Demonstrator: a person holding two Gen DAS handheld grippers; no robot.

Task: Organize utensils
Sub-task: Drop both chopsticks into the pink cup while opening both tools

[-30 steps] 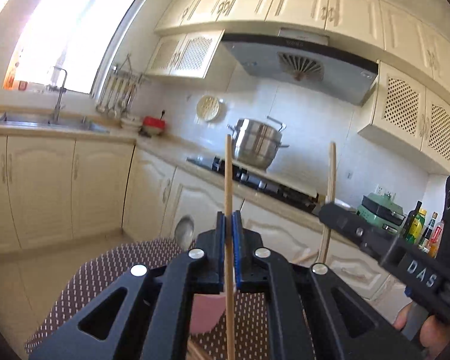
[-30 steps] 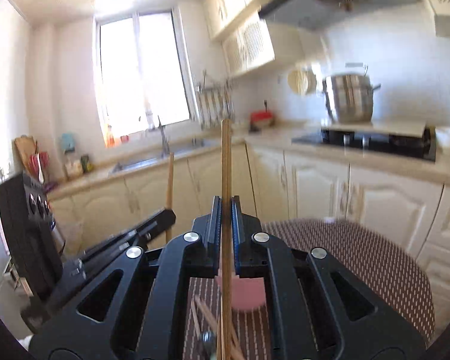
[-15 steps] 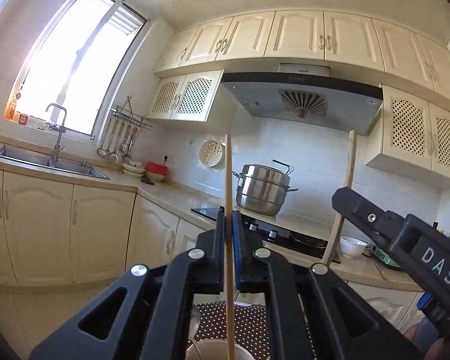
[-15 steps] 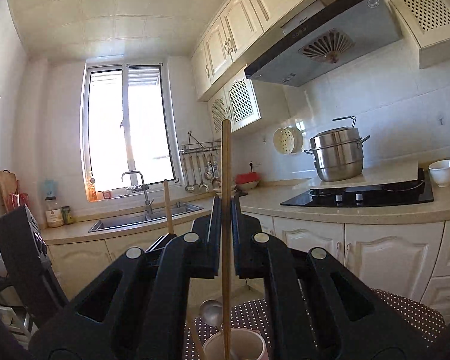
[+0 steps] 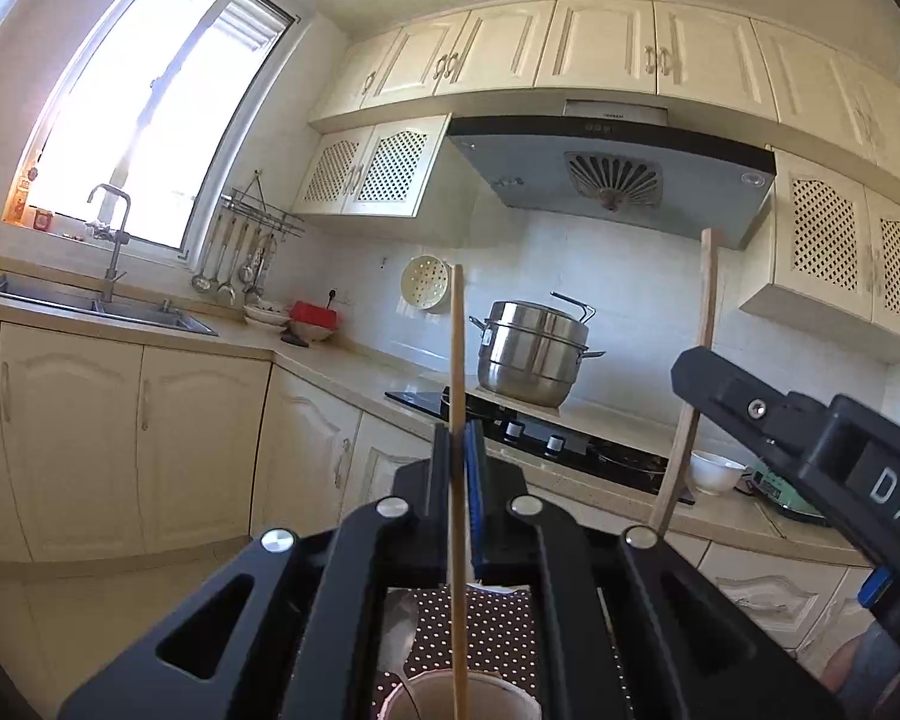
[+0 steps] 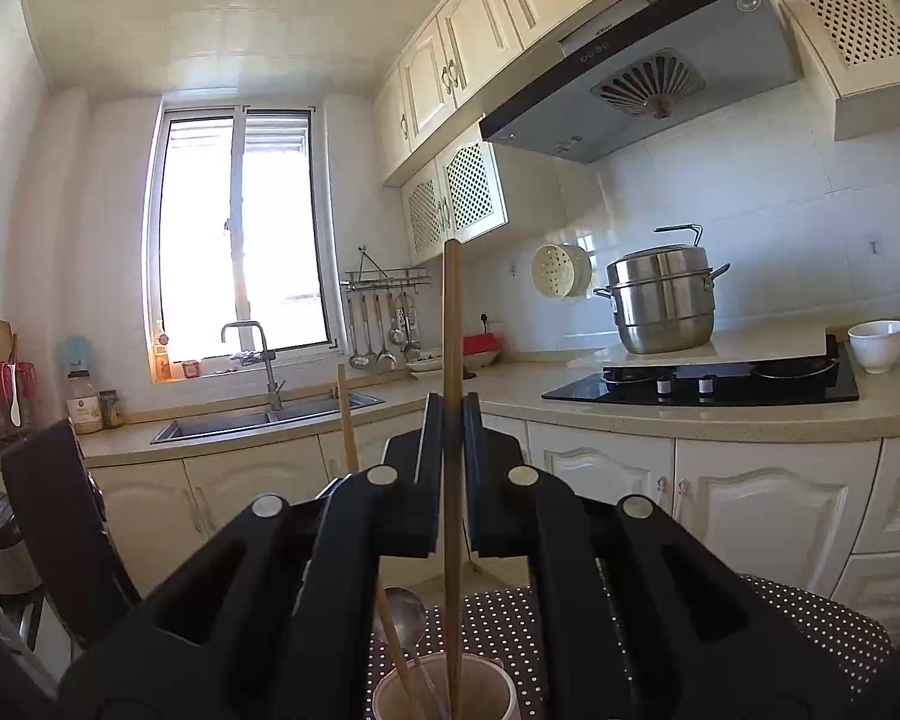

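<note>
— Wooden chopsticks, one per claw! The left gripper [image 5: 457, 450] is pinched tight on a chopstick [image 5: 457, 360] standing bolt upright, and the right gripper [image 6: 452, 420] is clamped the same way on the second chopstick [image 6: 451, 330].

— Where's the holder?

— Right beneath them. The cup [image 6: 444, 687] sits on the dotted tablecloth [image 6: 720, 618], and both sticks have their lower ends dipping inside its rim. A spoon [image 6: 403, 609] and another stick already lean in there.

— So this is the drop-off?

— Looks like it to me: the placing step. Next, I'd say, each pair of jaws needs to ease apart so the sticks slide down, with both tips kept inside the rim. Let go crooked and one could tip out.
</note>
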